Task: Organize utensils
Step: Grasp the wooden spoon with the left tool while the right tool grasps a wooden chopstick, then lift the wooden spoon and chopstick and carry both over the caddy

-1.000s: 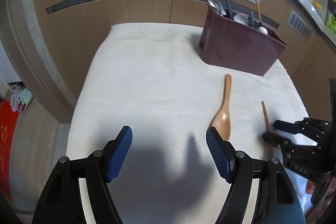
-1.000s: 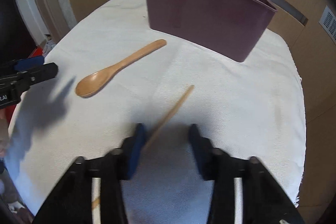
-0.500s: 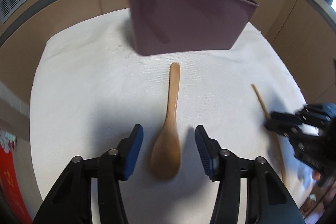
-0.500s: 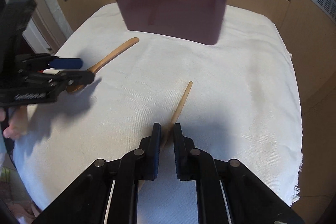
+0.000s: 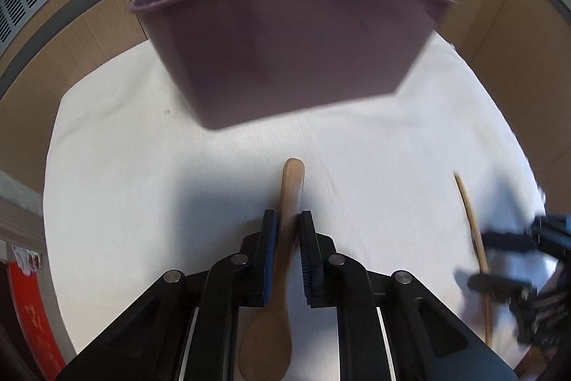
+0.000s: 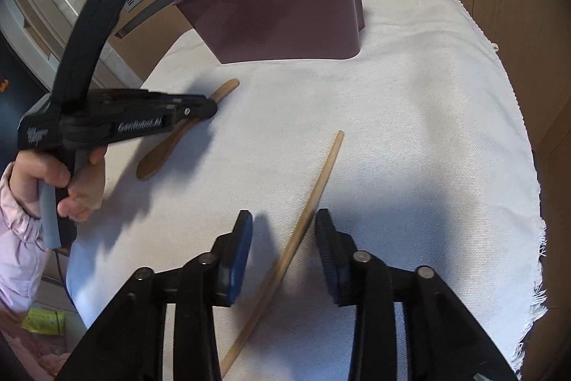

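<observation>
Wooden spoon [image 5: 285, 259] is clamped at its handle by the left tongs [image 5: 289, 238], while a thin wooden chopstick [image 6: 303, 220] is straddled, ungripped, by the parted right tongs [image 6: 283, 238].

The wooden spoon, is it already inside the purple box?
No, the wooden spoon lies on the white cloth in front of the purple box, its handle between the left hand-held gripper's fingers.

Cloth-covered table [image 6: 410, 102] — caddy [image 6: 285, 20], spoon [image 6: 160, 152], chopstick [image 6: 310, 202].
</observation>
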`<action>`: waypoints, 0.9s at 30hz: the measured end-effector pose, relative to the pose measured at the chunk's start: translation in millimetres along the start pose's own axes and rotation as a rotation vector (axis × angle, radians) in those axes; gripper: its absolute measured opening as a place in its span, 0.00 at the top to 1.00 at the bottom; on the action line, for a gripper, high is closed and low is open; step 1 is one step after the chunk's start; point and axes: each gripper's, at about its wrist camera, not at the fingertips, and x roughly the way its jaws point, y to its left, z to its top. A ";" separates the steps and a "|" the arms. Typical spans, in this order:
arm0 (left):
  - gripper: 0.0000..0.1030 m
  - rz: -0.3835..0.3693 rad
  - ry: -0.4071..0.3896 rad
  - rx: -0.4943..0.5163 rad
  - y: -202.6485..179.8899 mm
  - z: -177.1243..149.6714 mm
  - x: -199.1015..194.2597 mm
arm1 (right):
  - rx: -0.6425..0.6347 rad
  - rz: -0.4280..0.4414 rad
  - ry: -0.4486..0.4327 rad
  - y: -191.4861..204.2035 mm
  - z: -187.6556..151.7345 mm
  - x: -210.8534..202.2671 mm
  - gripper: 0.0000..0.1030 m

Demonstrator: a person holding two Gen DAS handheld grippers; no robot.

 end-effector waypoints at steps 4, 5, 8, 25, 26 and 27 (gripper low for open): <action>0.88 0.001 0.022 0.025 -2.8 -27.6 -14.0 | -0.025 -0.062 0.010 10.2 -1.1 1.0 0.65; 0.88 -0.003 0.032 0.032 -3.4 -35.9 -18.9 | -0.033 -0.080 0.014 12.7 -1.6 1.9 0.65; 0.88 -0.036 0.063 0.039 -4.3 -52.6 -27.0 | -0.063 -0.136 0.023 20.9 0.8 6.3 0.65; 0.86 -0.059 0.117 0.070 -12.9 -29.3 -13.6 | -0.117 -0.143 0.031 20.0 7.4 2.6 0.95; 0.87 -0.051 0.107 0.072 -14.7 -27.7 -12.5 | -0.104 -0.130 0.020 17.0 7.0 -0.8 0.95; 0.87 -0.046 0.097 0.070 -15.4 -27.6 -12.4 | -0.098 -0.125 0.011 14.7 6.2 -4.4 0.95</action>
